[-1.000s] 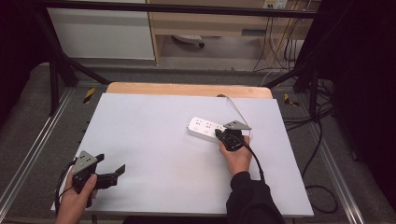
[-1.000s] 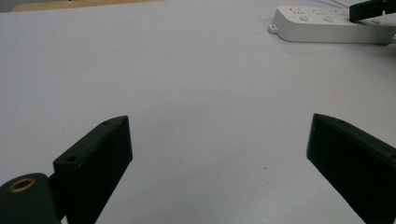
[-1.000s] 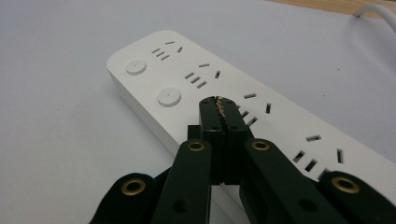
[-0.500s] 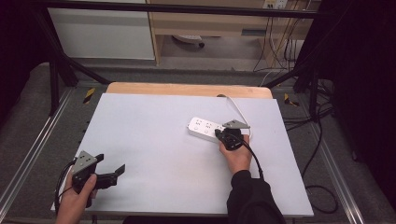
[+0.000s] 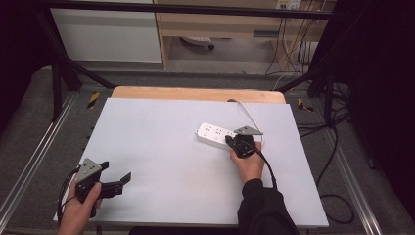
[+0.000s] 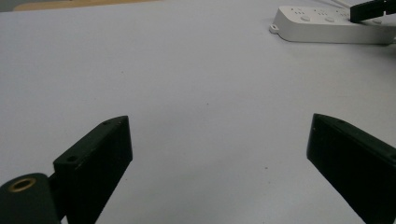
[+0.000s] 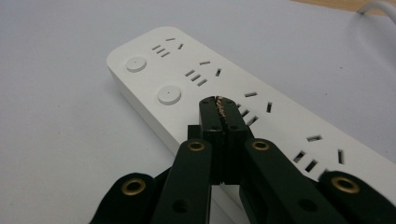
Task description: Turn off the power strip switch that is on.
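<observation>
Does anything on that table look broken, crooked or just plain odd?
Nothing stands out. The white power strip lies flat and whole on the table, at a slant to its edges, its cord trailing off the back. The right claw is shut, tip over the strip's third button; the left claw is open over bare table.

I am seeing the power strip (image 7: 261, 116) looking like smooth white plastic, slightly glossy; beneath it the table (image 5: 161, 142) is showing a matt pale sheet, bare wood (image 5: 195, 94) edging behind.
</observation>
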Demonstrator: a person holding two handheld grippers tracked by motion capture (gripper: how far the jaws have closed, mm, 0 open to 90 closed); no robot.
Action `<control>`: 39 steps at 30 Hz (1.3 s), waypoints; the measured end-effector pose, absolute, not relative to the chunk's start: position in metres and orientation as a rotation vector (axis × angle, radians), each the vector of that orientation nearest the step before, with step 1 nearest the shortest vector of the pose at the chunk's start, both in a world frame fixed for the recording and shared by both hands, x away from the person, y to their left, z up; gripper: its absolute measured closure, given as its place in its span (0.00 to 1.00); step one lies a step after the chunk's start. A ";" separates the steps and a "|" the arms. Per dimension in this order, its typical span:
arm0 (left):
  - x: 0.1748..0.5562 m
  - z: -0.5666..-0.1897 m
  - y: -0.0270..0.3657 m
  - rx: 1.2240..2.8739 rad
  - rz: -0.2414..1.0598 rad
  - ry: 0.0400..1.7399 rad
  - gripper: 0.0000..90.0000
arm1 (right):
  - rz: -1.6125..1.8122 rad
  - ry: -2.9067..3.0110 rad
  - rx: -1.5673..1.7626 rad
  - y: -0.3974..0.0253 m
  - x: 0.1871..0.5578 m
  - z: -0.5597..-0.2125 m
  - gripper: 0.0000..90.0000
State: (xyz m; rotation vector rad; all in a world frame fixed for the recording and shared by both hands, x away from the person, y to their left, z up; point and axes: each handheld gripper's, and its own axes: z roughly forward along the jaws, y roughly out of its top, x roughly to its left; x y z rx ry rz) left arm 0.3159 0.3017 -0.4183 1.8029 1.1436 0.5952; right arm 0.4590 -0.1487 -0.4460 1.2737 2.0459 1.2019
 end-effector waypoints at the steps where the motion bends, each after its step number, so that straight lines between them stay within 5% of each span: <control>1: 0.316 -0.418 0.302 1.802 0.596 1.146 0.07 | 1.203 2.045 1.276 -0.149 0.459 -0.446 1.00; 39: 0.317 -0.419 0.303 1.799 0.594 1.147 0.08 | 1.234 2.032 1.306 -0.148 0.459 -0.447 1.00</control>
